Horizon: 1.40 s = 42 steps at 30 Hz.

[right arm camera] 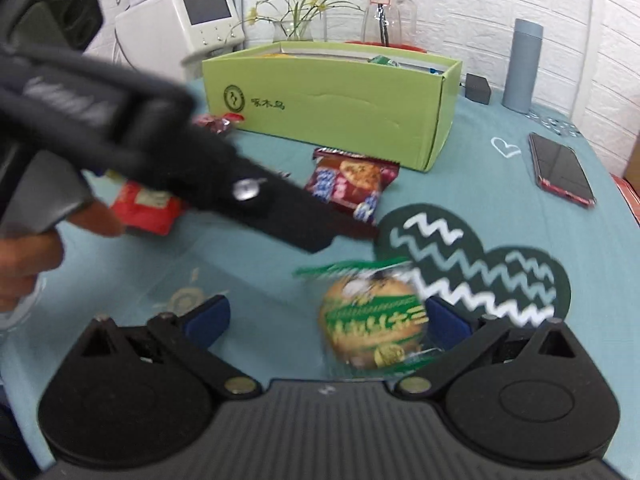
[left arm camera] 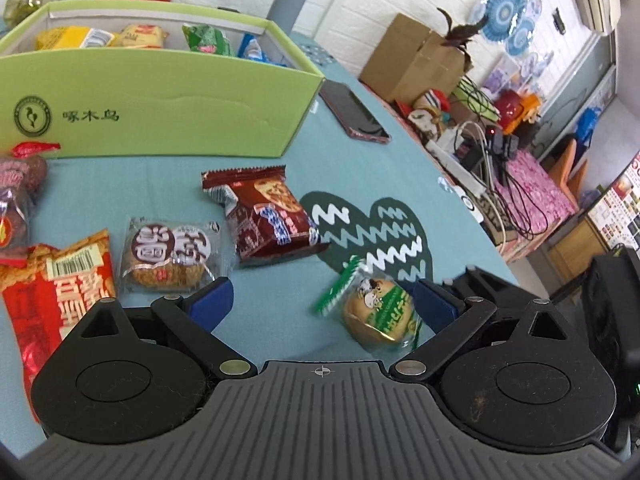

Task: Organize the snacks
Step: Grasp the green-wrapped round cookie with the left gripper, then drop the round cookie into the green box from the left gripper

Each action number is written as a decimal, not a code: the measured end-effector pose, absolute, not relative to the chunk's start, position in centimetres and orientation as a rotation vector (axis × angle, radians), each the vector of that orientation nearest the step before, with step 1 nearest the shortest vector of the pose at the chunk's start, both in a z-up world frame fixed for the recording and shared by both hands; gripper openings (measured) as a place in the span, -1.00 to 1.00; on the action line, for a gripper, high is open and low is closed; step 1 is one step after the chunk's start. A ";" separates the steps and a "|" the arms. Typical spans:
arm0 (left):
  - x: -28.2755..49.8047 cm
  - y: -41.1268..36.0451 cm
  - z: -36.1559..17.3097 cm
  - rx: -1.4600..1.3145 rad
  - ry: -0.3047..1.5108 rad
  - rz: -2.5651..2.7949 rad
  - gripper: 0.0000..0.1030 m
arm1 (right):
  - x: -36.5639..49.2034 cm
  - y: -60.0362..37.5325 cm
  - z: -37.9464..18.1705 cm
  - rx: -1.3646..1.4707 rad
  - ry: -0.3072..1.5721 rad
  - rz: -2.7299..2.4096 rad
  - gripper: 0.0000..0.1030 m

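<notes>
**A:** What are your claws doing?

**B:** My right claw (right arm camera: 324, 320) has its blue pads spread wide, and the green-wrapped cake (right arm camera: 374, 320) sits between them, close against the right-hand pad. It looks blurred, so I can't say whether it lies flat on the desk (right arm camera: 500, 184) or is just off it. Nothing is pinched yet.

**A:** And the left?

**B:** My left claw (left arm camera: 322, 300) is spread wide too, with nothing in it. From its camera the same cake (left arm camera: 374, 314) sits just ahead, beside its right pad. I judge both claws are crowding one snack, so one should yield.

**A:** What's further out?

**B:** A brown cookie packet (left arm camera: 266, 216) lies on the desk beyond, then a round pastry in clear wrap (left arm camera: 172, 256) and a red bag (left arm camera: 52, 292) to the left. They're still loose, well short of the box.

**A:** Where does it all go?

**B:** Into the green box (right arm camera: 332, 108) at the back, I'd say; packets already lie inside. A phone (right arm camera: 562, 168) rests to the right, clear of the snacks.
</notes>
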<state>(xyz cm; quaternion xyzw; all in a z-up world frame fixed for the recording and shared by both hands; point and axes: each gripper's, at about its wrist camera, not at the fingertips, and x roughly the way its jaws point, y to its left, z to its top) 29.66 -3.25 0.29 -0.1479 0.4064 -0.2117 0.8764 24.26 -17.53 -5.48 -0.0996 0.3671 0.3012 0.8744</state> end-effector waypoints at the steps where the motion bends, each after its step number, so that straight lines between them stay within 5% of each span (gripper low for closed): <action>1: 29.3 -3.1 0.2 -0.312 0.849 -0.445 0.68 | 23.4 -17.3 -5.6 -0.205 0.765 0.627 0.99; 16: 27.4 -1.0 0.1 -0.332 0.840 -0.480 0.67 | 21.9 -16.4 -5.0 0.002 0.766 0.497 0.99; 33: 27.2 -4.9 -1.3 -0.154 0.838 -0.520 0.49 | 21.2 -14.9 -5.2 -0.155 0.760 0.442 0.98; 35: 27.2 -4.6 -1.4 -0.156 0.830 -0.528 0.36 | 21.1 -15.0 -5.2 -0.150 0.754 0.439 0.93; 37: 27.1 -4.5 -1.5 -0.138 0.818 -0.543 -0.29 | 20.6 -15.3 -4.8 -0.132 0.723 0.440 0.40; 38: 27.1 -4.4 -1.5 -0.143 0.818 -0.559 -0.44 | 20.5 -15.6 -4.7 -0.108 0.730 0.433 0.32; 40: 27.3 -3.7 -1.8 -0.210 0.836 -0.599 -0.74 | 20.2 -15.9 -4.6 -0.096 0.729 0.415 0.31; 42: 27.3 -3.1 -1.8 -0.252 0.834 -0.604 -0.80 | 20.1 -16.2 -4.2 -0.070 0.730 0.412 0.31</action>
